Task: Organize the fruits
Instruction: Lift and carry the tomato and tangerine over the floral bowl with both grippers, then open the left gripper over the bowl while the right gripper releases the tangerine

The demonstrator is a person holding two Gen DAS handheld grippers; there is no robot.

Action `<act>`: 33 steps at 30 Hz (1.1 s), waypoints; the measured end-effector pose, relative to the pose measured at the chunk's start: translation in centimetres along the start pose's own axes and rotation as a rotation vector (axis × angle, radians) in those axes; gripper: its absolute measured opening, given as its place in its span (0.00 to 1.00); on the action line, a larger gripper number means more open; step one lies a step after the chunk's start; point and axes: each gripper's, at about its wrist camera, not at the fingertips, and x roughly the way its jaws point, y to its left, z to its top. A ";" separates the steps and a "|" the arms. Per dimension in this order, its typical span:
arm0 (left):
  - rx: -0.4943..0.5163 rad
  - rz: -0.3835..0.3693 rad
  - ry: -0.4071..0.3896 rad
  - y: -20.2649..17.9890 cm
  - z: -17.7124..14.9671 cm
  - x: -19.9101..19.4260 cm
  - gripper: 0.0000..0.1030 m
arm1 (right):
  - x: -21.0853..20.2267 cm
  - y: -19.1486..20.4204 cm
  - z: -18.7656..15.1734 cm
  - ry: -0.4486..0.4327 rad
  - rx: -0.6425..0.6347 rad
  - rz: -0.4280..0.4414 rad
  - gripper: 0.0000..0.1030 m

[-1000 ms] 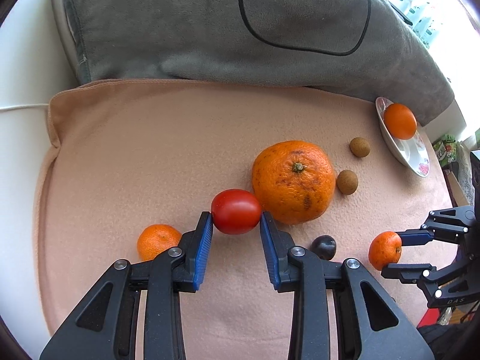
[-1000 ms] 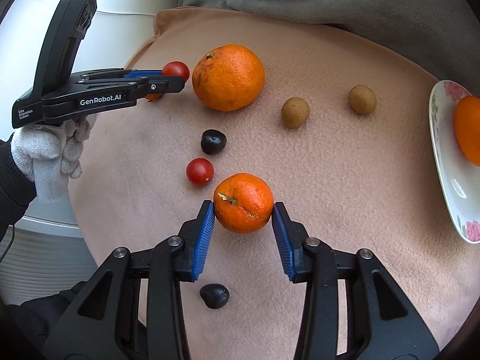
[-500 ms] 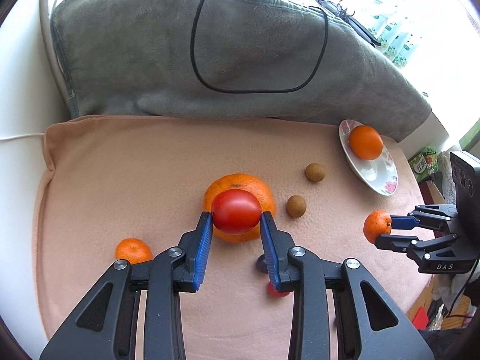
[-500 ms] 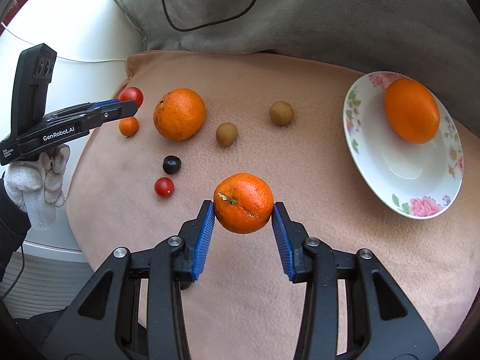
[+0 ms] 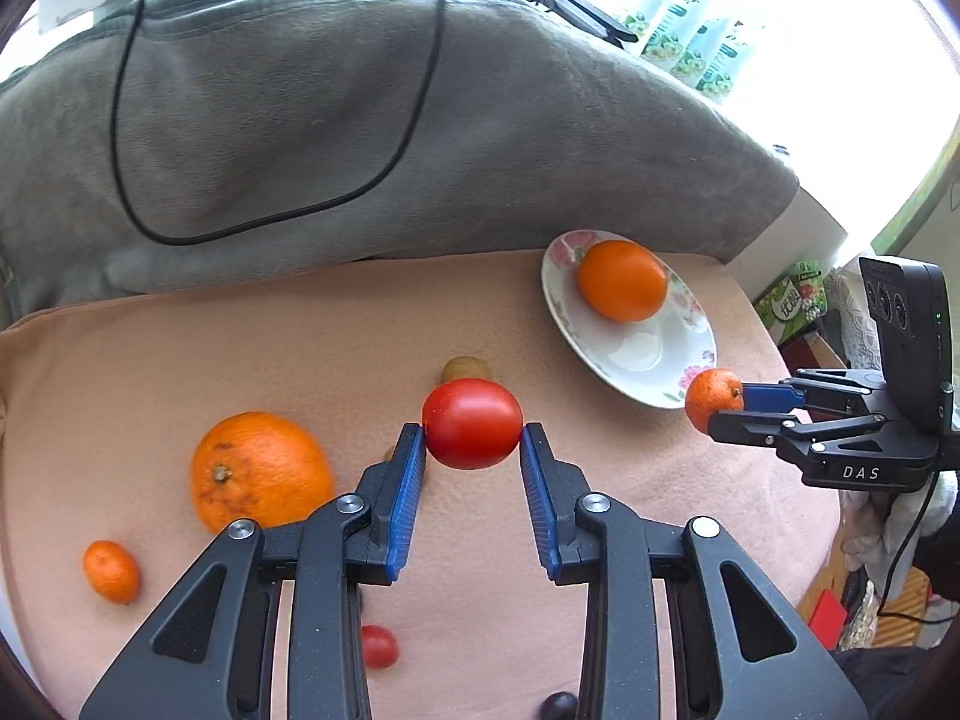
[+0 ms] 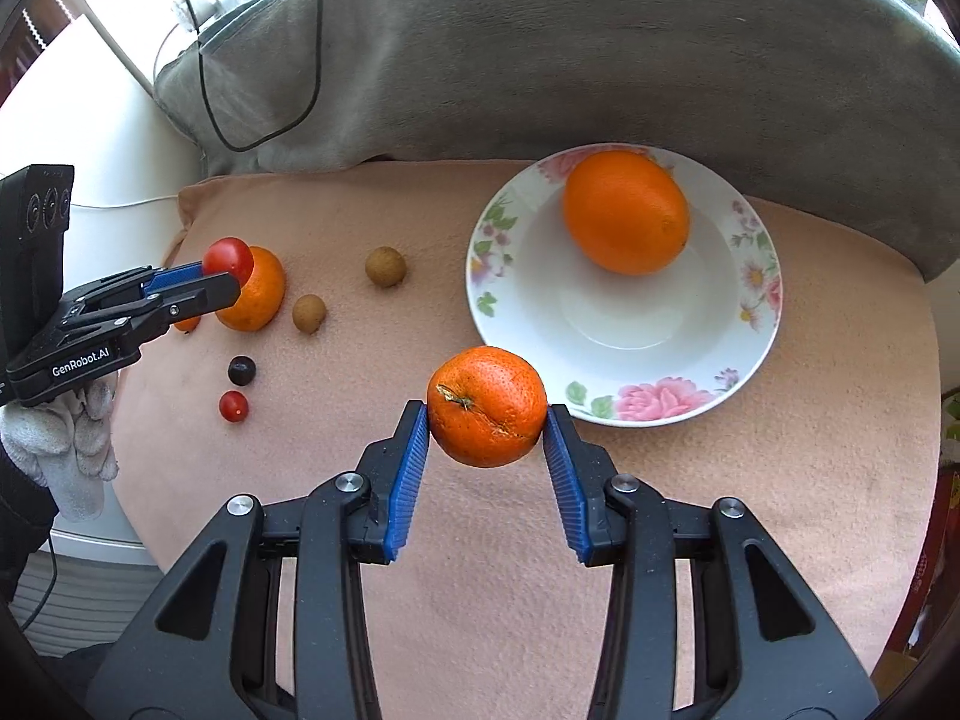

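Tomato [image 5: 472, 423]: clamped between the left gripper [image 5: 472, 450] pads, frame centre, held above the cloth
Mandarin [image 6: 486, 405]: clamped by the right gripper [image 6: 486, 438], lower centre, just beside the near rim of the floral plate [image 6: 636, 384]
Plate: holds one orange [image 6: 626, 211], upper right
Surface: peach cloth [image 6: 750, 510]; grey blanket [image 6: 600, 48] with black cable [image 5: 126, 168] behind
Right view only: two brown longans [image 6: 384, 266], dark grape [image 6: 242, 370], white glove [image 6: 66, 450] at left edge
Left view only: small mandarin [image 5: 111, 571] lower left, green packets [image 5: 690, 42] by the window, upper right
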 end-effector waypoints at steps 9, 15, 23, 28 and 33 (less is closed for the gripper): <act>0.035 -0.059 0.028 -4.3 0.9 3.8 0.30 | -0.7 -4.0 0.2 -0.015 0.035 -0.036 0.40; 0.053 -0.081 0.035 -6.4 1.5 5.5 0.30 | -0.5 -6.3 0.5 -0.014 0.044 -0.050 0.40; 0.069 -0.079 0.046 -8.0 2.3 6.9 0.30 | -0.3 -8.5 0.8 -0.009 0.063 -0.059 0.40; 0.074 -0.073 0.050 -8.5 2.7 7.1 0.30 | 0.1 -8.9 1.1 -0.003 0.061 -0.059 0.40; 0.083 -0.065 0.057 -8.8 2.8 7.3 0.30 | 0.2 -9.1 1.2 -0.004 0.064 -0.055 0.40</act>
